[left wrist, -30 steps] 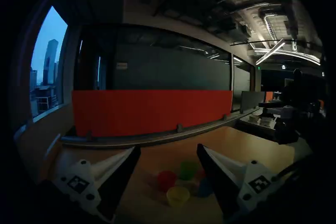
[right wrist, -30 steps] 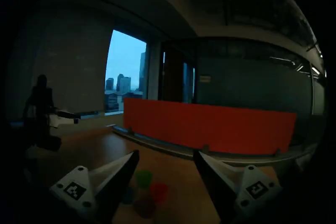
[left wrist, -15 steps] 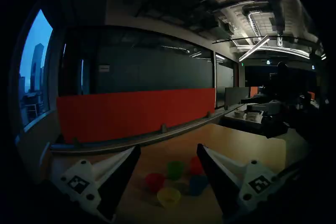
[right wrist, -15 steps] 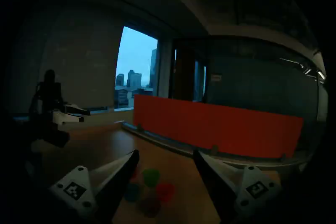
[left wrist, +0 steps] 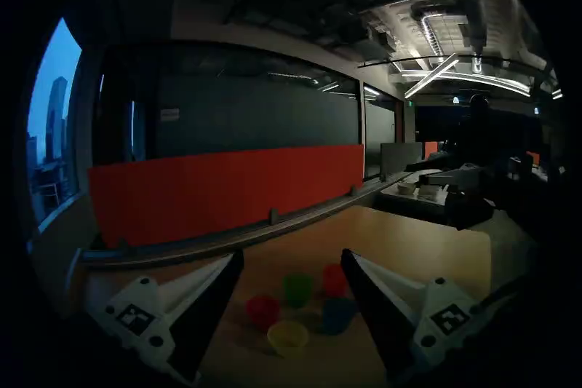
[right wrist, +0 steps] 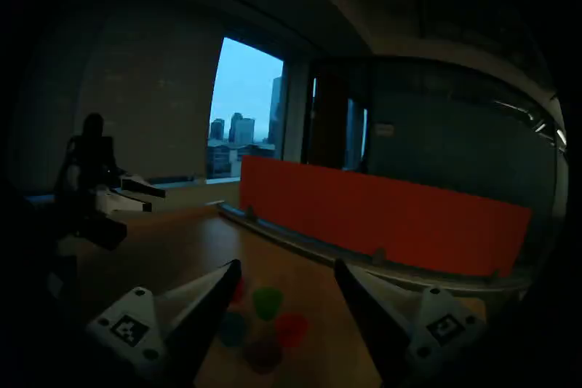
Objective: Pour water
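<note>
Several small plastic cups stand clustered on the wooden table point(left wrist: 407, 242). In the left gripper view they are a red cup point(left wrist: 262, 309), a green cup point(left wrist: 297, 288), a second red cup point(left wrist: 333, 279), a blue cup point(left wrist: 336, 314) and a yellow cup point(left wrist: 288, 335). My left gripper point(left wrist: 291, 255) hangs open above and short of them, holding nothing. In the right gripper view the green cup point(right wrist: 268, 301), red cup point(right wrist: 292, 328), blue cup point(right wrist: 233, 328) and a dark cup point(right wrist: 262, 353) lie below my open, empty right gripper point(right wrist: 286, 266). The room is dim.
A red partition point(left wrist: 225, 188) on a rail runs along the table's far edge, with a window point(right wrist: 247, 119) beyond. The other gripper point(left wrist: 455, 195) shows far right in the left gripper view. At far left of the right gripper view, a gripper point(right wrist: 109, 206) and a person's silhouette point(right wrist: 91, 148) show.
Both views have swung sideways. The cups now sit a little higher between the fingers in each view, and more of them show. Both grippers stay open.
</note>
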`<state>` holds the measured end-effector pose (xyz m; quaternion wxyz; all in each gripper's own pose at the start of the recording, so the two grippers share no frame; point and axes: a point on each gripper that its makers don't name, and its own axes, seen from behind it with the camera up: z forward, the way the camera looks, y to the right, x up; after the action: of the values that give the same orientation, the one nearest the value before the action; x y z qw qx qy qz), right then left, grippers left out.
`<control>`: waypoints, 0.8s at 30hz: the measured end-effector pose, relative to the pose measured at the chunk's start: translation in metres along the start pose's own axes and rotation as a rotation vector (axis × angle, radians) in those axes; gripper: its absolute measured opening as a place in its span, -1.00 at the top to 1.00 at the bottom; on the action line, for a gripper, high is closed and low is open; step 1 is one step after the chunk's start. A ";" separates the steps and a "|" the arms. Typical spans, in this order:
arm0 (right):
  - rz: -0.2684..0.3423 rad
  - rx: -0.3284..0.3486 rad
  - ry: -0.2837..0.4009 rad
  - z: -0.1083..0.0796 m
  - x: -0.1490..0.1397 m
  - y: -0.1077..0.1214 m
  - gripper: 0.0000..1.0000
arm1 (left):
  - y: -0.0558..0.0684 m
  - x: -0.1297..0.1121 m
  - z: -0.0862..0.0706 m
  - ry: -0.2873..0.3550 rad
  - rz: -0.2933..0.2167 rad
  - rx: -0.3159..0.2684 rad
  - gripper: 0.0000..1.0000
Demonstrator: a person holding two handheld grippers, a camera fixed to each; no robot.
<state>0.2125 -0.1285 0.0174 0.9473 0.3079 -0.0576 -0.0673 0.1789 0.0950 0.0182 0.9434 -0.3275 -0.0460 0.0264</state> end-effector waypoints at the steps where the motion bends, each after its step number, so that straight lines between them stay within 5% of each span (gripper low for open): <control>1: 0.001 0.003 -0.004 0.001 0.000 0.000 -0.99 | 0.001 -0.001 0.001 -0.003 0.003 -0.005 -0.99; 24: -0.027 0.085 -0.141 0.024 -0.030 -0.007 -0.99 | 0.031 -0.053 0.031 -0.132 0.053 -0.126 -0.99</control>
<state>0.1785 -0.1434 0.0308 0.9259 0.3433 -0.1227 -0.0990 0.1220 0.1343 0.0193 0.9149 -0.3846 -0.1011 0.0699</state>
